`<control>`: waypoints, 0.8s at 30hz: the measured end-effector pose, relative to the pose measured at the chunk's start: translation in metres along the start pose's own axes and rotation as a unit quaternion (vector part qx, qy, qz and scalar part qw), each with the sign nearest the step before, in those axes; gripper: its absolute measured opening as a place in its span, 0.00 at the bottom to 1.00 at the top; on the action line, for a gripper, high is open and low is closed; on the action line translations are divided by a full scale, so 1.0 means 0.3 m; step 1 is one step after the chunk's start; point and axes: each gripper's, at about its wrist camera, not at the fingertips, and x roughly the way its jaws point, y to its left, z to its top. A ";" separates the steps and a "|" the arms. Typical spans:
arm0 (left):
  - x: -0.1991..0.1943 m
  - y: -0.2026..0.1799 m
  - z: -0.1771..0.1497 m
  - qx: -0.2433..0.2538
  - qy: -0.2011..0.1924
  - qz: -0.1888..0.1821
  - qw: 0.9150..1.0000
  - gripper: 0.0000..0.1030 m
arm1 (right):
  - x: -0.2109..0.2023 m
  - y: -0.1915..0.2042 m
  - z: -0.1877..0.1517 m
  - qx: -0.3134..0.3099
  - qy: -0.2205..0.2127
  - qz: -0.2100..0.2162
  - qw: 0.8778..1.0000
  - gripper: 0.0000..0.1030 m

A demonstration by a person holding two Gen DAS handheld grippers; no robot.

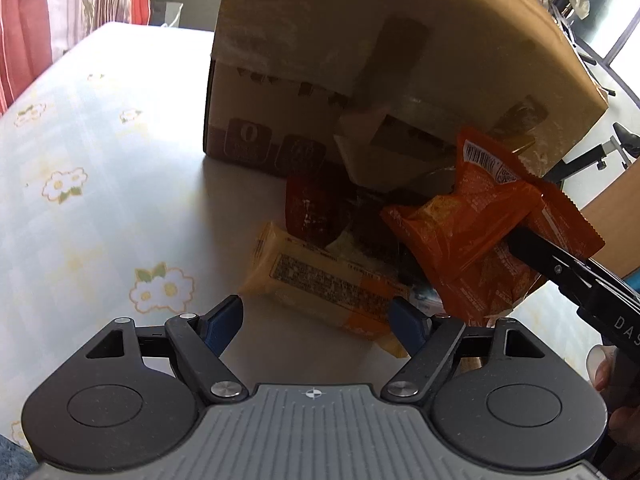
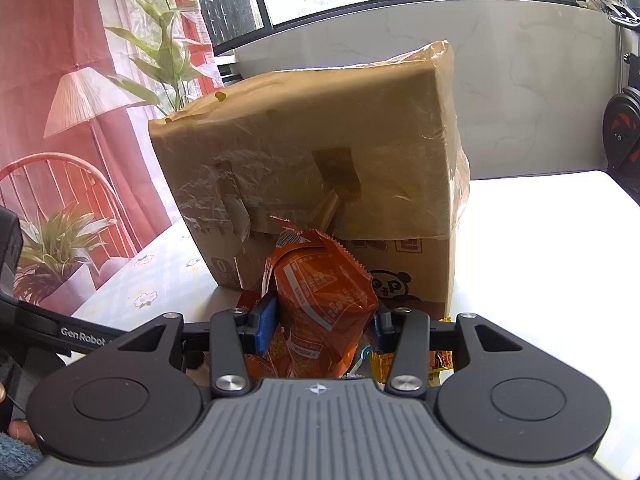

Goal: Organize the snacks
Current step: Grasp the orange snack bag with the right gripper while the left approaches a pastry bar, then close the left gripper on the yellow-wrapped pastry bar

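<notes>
My right gripper (image 2: 320,320) is shut on an orange snack packet (image 2: 324,300) and holds it up in front of a big cardboard box (image 2: 312,152). In the left wrist view the same orange packet (image 1: 472,232) hangs at the right, pinched by the right gripper's black fingers (image 1: 536,244). My left gripper (image 1: 318,320) is open and empty, just above a yellow snack packet (image 1: 320,280) lying on the table. A dark red packet (image 1: 312,208) lies behind it, against the box (image 1: 360,40).
The table wears a pale flowered cloth (image 1: 80,160). More small packets (image 2: 400,360) lie under the right gripper. A red curtain (image 2: 60,100) hangs at the left and an exercise bike (image 2: 624,120) stands at the right.
</notes>
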 end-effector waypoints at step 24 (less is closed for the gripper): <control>0.156 0.082 0.131 -0.023 0.008 0.065 0.998 0.63 | 0.010 -0.013 0.001 0.009 0.005 0.003 1.000 0.45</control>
